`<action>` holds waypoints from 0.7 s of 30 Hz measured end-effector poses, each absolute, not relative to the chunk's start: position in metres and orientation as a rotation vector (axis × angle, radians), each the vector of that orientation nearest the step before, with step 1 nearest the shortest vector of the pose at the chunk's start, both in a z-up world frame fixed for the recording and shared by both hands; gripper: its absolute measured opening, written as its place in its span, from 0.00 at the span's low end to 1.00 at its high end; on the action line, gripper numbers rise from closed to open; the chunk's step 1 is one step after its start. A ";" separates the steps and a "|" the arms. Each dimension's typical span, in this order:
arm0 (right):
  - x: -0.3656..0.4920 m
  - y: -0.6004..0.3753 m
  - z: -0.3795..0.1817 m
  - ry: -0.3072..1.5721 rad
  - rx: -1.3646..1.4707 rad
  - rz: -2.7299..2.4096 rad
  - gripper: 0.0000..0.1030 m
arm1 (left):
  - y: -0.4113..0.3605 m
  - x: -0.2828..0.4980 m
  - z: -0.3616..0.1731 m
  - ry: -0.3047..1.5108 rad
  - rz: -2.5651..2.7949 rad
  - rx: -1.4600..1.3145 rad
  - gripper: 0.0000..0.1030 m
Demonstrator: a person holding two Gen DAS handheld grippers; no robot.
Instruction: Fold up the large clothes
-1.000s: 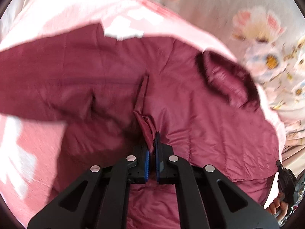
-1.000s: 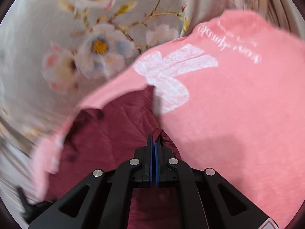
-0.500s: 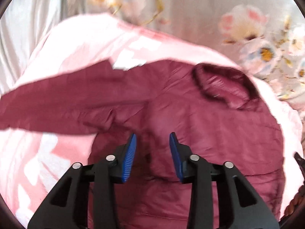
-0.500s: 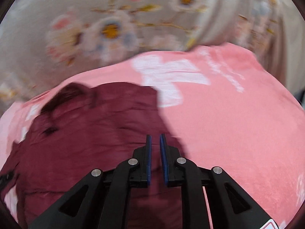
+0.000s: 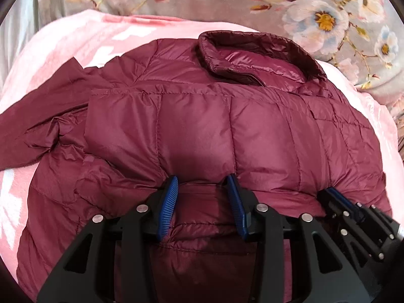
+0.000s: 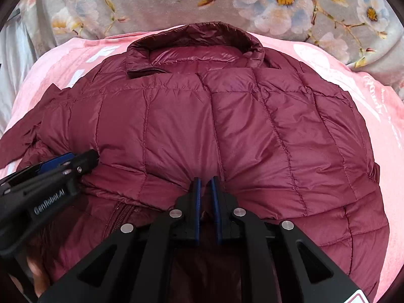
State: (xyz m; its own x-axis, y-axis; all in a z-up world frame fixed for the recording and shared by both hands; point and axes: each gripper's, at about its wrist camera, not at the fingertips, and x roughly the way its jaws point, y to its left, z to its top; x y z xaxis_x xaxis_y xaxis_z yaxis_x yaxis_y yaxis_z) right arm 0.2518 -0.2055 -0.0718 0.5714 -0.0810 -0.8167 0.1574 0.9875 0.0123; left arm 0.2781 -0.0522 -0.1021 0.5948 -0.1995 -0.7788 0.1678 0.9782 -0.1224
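Note:
A maroon quilted puffer jacket (image 5: 227, 131) lies on a pink blanket (image 5: 63, 40), collar (image 5: 252, 50) at the far side. It fills the right wrist view (image 6: 227, 126) too. Its lower part is folded up over the body. My left gripper (image 5: 202, 189) is open, its blue pads (image 5: 169, 202) pressed against the folded edge. My right gripper (image 6: 205, 186) stands slightly open at the same fold, pads (image 6: 197, 197) a narrow gap apart. The right gripper shows in the left wrist view (image 5: 353, 214); the left gripper shows in the right wrist view (image 6: 63, 166). A sleeve (image 5: 38, 116) spreads left.
The pink blanket (image 6: 366, 96) with white print lies over a grey floral bedcover (image 5: 328, 12) that rises behind the jacket and also shows in the right wrist view (image 6: 277, 0). A fingertip of the person's hand (image 6: 38, 277) shows at lower left.
Both grippers let go of the jacket fabric and opened. The lower part now lies folded over the body, and both grippers have drawn back to the near fold edge.

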 end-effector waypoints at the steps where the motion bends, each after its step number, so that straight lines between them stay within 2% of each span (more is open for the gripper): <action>1: 0.250 -0.202 -0.074 0.947 0.082 -0.143 0.12 | -0.052 0.274 -0.104 0.894 -0.209 -0.027 0.38; 15: 0.248 -0.198 -0.075 0.943 0.044 -0.161 0.12 | -0.057 0.272 -0.106 0.865 -0.197 -0.010 0.38; 19: 0.243 -0.189 -0.069 0.967 -0.042 -0.167 0.12 | -0.044 0.259 -0.099 0.878 -0.209 -0.009 0.39; 20: 0.233 -0.186 -0.062 0.972 -0.052 -0.167 0.12 | -0.036 0.252 -0.096 0.881 -0.210 -0.019 0.39; 21: 0.227 -0.185 -0.059 0.971 -0.048 -0.163 0.12 | -0.025 0.244 -0.092 0.886 -0.210 -0.040 0.45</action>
